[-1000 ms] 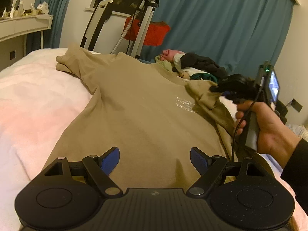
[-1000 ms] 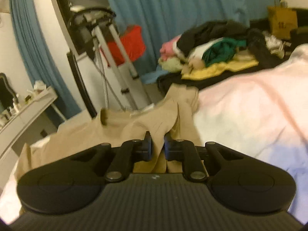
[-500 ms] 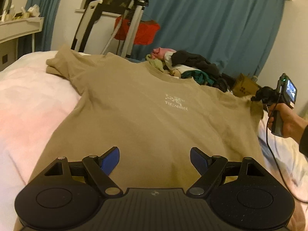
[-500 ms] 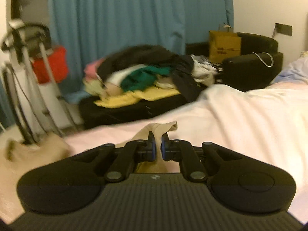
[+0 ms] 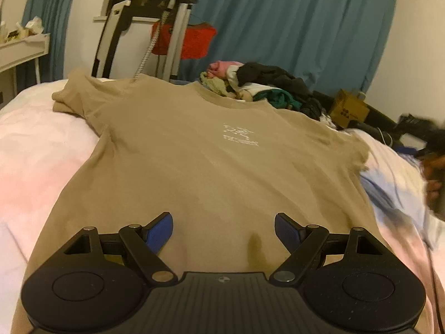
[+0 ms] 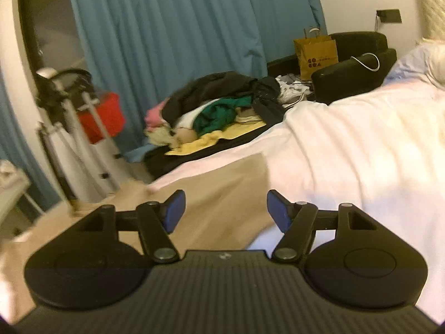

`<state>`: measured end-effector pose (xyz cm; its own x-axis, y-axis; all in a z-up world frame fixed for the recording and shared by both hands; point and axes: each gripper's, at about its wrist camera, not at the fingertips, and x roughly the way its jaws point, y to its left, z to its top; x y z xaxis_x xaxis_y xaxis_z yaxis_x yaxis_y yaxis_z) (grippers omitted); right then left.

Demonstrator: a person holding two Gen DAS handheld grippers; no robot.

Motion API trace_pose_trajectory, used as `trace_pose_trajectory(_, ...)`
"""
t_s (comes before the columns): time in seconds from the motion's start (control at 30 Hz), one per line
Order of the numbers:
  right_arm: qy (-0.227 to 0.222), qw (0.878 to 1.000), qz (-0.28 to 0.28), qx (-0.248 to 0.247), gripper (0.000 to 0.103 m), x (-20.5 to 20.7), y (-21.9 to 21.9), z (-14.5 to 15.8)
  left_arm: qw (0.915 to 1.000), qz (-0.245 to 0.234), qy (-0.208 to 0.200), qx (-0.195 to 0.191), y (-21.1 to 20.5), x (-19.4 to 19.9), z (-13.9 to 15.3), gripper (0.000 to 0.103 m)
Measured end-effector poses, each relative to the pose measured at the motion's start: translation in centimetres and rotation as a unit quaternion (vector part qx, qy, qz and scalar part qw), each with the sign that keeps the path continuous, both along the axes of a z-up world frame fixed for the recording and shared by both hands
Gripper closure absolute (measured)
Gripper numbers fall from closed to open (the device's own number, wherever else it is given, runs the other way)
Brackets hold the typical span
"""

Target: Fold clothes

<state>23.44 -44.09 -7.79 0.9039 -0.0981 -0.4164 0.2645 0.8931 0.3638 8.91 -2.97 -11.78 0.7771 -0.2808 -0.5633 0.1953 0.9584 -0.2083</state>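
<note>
Right hand-held gripper [image 6: 224, 208] let go of sleeve, now wide open, empty; left hand-held gripper [image 5: 224, 229] likewise. T-shirt [image 5: 211, 167] spread flat on bed [image 5: 36, 150]. Next, I judge: grip sleeve, fold toward chest print.

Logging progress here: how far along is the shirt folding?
Done: the tan shirt lies spread flat, front up, on the bed. In hand: nothing; the left gripper and right gripper hover with jaws open. Left: every fold, and the clothes pile beyond.
</note>
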Motion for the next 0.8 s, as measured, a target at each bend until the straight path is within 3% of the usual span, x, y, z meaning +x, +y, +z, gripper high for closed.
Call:
trace_pose_trajectory(0.2, -0.027, 0.997, 0.044, 0.051, 0.035, -13.5, 4.0, 3.4, 0.9978, -0.060, -0.022, 0.020, -2.0, -4.3, 1.7, 0.029)
trace_pose_trajectory(0.37, -0.020, 0.995, 0.051, 0.078, 0.034, -20.1, 4.1, 3.1, 0.9949, -0.101, -0.008, -0.003, -4.3, -7.5, 3.2, 0.032)
trace_pose_trajectory(0.47, -0.050, 0.993, 0.035, 0.099, 0.034, -22.5, 2.7, 3.5, 0.9919, -0.123, 0.016, -0.029, -6.8, -8.6, 3.6, 0.038)
trace_pose_trajectory(0.6, -0.083, 0.993, 0.000, 0.086, 0.034, -24.5, 1.1, 3.8, 0.9812, -0.178, 0.043, -0.060, -11.5, -10.0, 3.4, 0.054)
trace_pose_trajectory(0.67, -0.091, 0.992, -0.010, 0.086, 0.034, -24.9, 0.4, 3.6, 0.9728, -0.218, 0.053, -0.058, -14.5, -10.8, 2.7, 0.063)
trace_pose_trajectory(0.8, -0.094, 0.989, -0.011, 0.116, 0.034, -24.8, -0.8, 2.6, 0.9597, -0.274, 0.061, -0.004, -20.1, -12.3, 0.4, 0.064)
